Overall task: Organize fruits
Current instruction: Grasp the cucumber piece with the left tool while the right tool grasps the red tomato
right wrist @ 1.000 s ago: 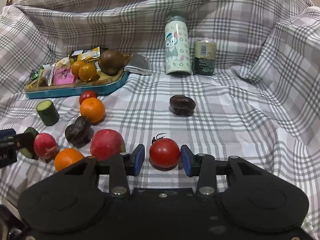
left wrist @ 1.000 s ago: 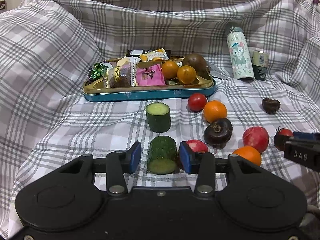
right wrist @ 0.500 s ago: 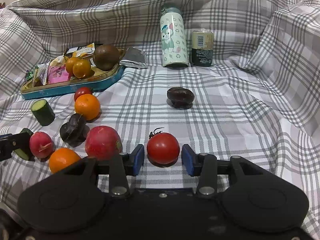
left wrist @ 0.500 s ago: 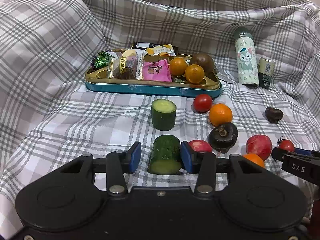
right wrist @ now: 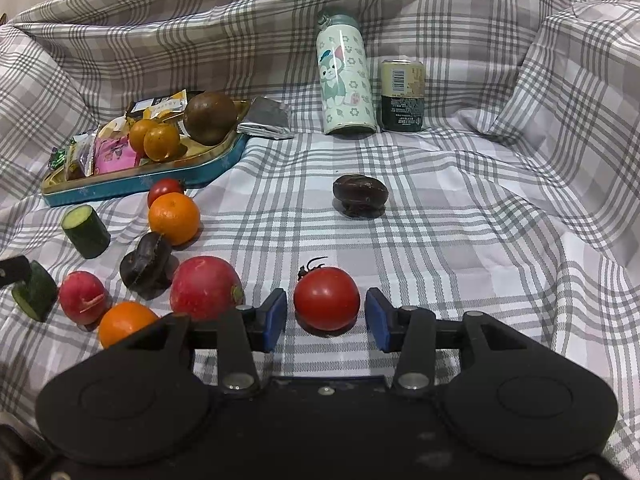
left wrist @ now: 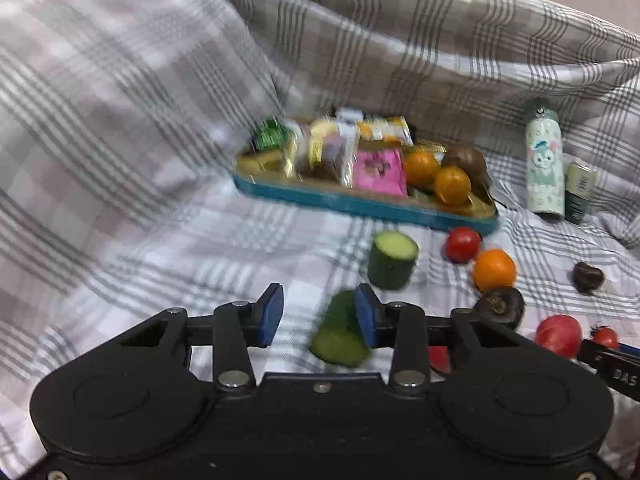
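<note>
Left tongs (left wrist: 318, 316): I am holding them spread open; the cucumber piece (left wrist: 340, 334) is lying tilted against my right pad, apart from the left one.
Right tongs (right wrist: 326, 318): I am keeping them open around the red tomato (right wrist: 327, 298), gaps showing on both sides.
Tin tray (right wrist: 140, 180): sitting far left, carrying snacks, two small oranges and a brown fruit.
Surface: a rumpled plaid cloth (right wrist: 460, 240) is covering everything, rising in folds behind and to the sides.
Open room: bare cloth is lying right of the dark fruit (right wrist: 360, 196); bottle (right wrist: 346, 80) and can (right wrist: 402, 96) are standing at the back.
</note>
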